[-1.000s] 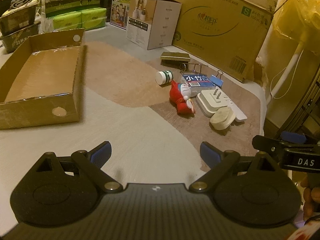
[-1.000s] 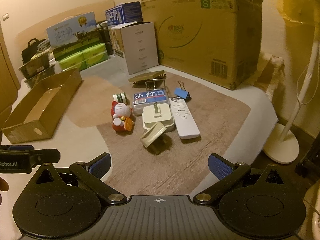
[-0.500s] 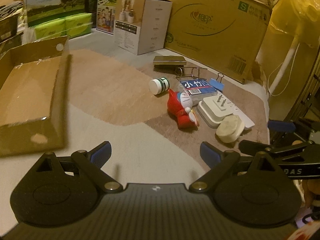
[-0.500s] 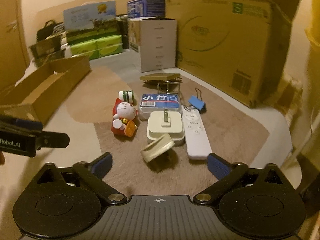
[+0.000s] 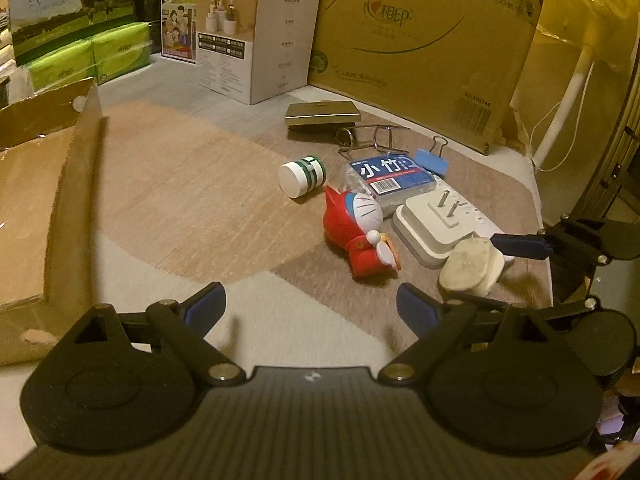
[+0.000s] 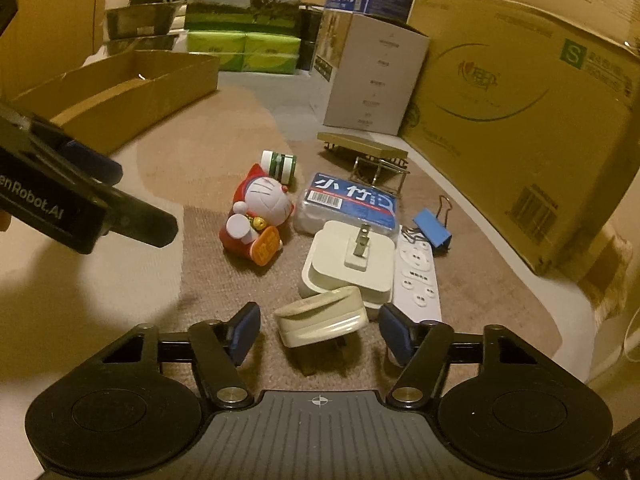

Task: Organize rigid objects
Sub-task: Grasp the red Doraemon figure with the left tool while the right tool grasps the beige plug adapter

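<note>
A cream oval plug (image 6: pixel 322 316) lies on the brown mat between the fingers of my right gripper (image 6: pixel 320 330). Its jaws are closing, and a small gap still shows on each side of the plug. Behind the plug sit a white square adapter (image 6: pixel 352 260), a white remote (image 6: pixel 418 276), a red cat figure (image 6: pixel 258 216), a blue-labelled pack (image 6: pixel 348 204) and a small white bottle (image 6: pixel 280 164). My left gripper (image 5: pixel 310 308) hovers over the pale floor short of the figure (image 5: pixel 358 232), its jaws closing slightly with nothing between them.
An open cardboard tray (image 5: pixel 36 184) lies to the left. A blue binder clip (image 6: pixel 434 226), a wire stand (image 6: pixel 380 172) and a flat gold box (image 5: pixel 322 114) lie behind the pile. Large cartons (image 5: pixel 420 40) wall off the back. A fan stand (image 5: pixel 568 92) rises at the right.
My right gripper came down and forward onto the cream plug and its jaws narrowed around it. My left gripper moved toward the pile, so the tray slid to the left of its view.
</note>
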`<action>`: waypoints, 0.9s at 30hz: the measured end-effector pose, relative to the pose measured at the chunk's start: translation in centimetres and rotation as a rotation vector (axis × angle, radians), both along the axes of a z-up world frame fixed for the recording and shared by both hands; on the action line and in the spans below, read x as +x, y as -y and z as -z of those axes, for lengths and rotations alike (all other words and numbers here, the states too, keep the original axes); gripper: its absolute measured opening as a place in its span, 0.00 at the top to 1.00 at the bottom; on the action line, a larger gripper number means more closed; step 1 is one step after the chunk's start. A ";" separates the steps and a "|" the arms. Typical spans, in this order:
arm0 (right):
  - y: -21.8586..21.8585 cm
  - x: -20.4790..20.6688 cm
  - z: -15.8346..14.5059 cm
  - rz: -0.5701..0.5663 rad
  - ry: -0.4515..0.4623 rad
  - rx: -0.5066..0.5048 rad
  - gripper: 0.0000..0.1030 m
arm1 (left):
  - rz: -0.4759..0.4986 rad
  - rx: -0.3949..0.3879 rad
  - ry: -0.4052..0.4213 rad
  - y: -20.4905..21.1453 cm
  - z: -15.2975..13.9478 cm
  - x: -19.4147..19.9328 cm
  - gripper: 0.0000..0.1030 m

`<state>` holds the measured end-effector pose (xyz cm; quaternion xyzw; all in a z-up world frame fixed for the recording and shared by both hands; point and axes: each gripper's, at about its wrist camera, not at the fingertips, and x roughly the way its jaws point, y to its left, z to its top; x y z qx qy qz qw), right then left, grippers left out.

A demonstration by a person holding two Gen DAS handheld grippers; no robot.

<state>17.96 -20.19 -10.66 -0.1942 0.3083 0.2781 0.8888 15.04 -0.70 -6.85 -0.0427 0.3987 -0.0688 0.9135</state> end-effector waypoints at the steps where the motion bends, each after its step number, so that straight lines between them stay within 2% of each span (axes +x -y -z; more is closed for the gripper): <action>1: -0.1 0.1 0.2 -0.003 0.002 -0.009 0.40 | 0.001 0.001 -0.002 0.0 0.1 0.2 0.12; 5: -0.3 0.3 0.5 -0.005 0.010 -0.018 0.48 | 0.003 -0.001 -0.013 0.1 0.4 0.7 0.12; 9: -0.1 0.3 0.5 0.004 0.011 -0.001 0.48 | 0.006 -0.004 -0.019 0.1 0.6 1.0 0.12; 16: 1.3 -0.1 -0.3 0.066 -0.014 0.108 0.49 | 0.040 -0.021 -0.010 0.8 0.7 1.9 0.13; 21: 2.7 -0.3 -1.3 0.128 -0.019 0.181 0.49 | 0.079 -0.019 0.003 1.8 0.8 3.2 0.22; 27: 3.9 -0.1 -1.6 0.179 -0.028 0.228 0.49 | 0.045 -0.093 -0.008 2.4 1.6 5.3 0.40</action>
